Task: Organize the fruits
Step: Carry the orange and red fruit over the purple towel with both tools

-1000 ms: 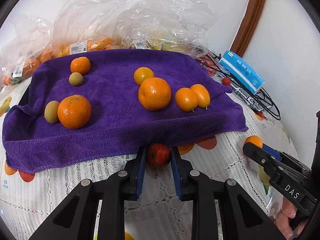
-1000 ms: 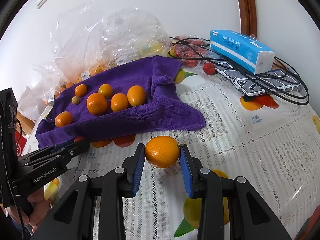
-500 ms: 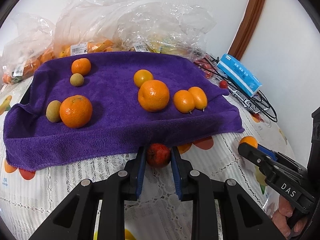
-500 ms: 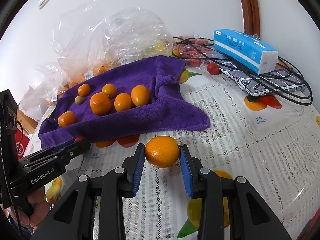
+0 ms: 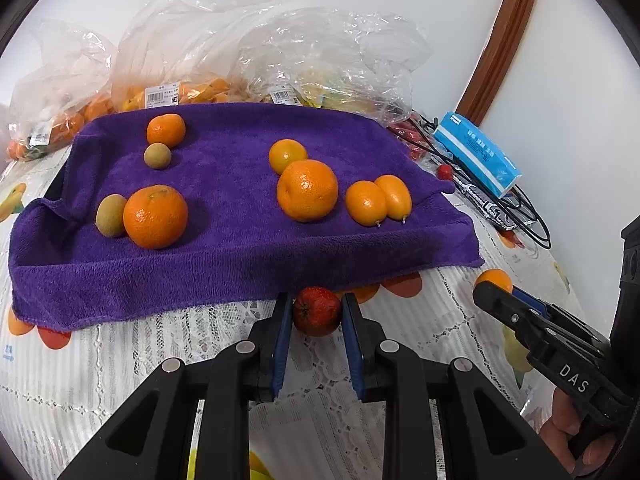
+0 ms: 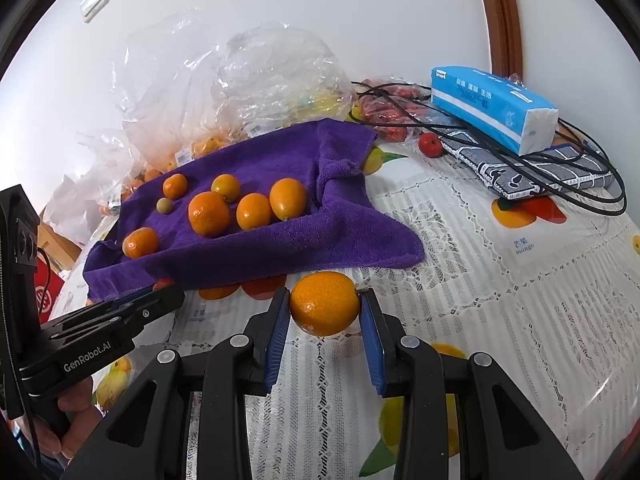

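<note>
My left gripper (image 5: 316, 312) is shut on a small red fruit (image 5: 317, 311), held just off the near edge of the purple towel (image 5: 240, 248). My right gripper (image 6: 325, 307) is shut on an orange kumquat (image 6: 324, 303) above the lace tablecloth (image 6: 500, 320), in front of the purple towel (image 6: 340, 232). On the towel lie two large oranges (image 5: 307, 190) (image 5: 155, 216), several smaller orange fruits (image 5: 366, 203) and two brownish round fruits (image 5: 111, 215) (image 5: 157, 155). The right gripper also shows at the right edge of the left wrist view (image 5: 496, 290).
Clear plastic bags (image 5: 280, 52) of fruit stand behind the towel against the white wall. To the right lie a blue tissue pack (image 6: 492, 104), black cables (image 6: 580, 184), a patterned pouch (image 6: 532, 176), a bag of red fruits (image 6: 384, 108) and one loose red fruit (image 6: 430, 145).
</note>
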The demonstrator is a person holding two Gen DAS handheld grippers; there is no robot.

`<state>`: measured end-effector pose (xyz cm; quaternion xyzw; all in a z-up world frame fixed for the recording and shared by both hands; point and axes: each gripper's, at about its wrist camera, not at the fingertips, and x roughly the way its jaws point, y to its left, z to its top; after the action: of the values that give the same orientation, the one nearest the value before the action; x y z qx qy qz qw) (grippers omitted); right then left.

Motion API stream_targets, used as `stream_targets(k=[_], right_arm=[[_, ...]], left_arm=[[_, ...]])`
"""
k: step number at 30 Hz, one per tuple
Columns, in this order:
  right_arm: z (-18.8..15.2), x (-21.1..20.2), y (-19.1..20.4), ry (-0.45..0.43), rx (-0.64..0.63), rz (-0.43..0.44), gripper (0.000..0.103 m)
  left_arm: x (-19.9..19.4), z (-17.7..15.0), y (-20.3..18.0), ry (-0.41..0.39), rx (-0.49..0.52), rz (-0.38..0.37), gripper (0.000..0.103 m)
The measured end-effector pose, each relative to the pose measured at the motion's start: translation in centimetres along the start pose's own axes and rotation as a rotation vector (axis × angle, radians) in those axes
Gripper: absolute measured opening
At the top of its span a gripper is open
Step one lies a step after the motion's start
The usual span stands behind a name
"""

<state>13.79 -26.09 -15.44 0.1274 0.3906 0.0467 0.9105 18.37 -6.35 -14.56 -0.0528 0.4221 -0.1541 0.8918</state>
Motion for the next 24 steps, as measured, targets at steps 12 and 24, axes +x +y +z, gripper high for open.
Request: stream_targets(k=[12, 24], right_arm=[[-0.2, -0.7, 1.9, -0.038, -0.097, -0.003, 0.035], [-0.4, -1.0, 2.2, -0.052, -0.109, 0.018, 0.035]], left_arm=[[-0.8, -0.1, 0.2, -0.026, -0.019, 0.007, 0.024], [-1.8, -0.1, 0.4, -0.063, -0.027, 0.010, 0.024]])
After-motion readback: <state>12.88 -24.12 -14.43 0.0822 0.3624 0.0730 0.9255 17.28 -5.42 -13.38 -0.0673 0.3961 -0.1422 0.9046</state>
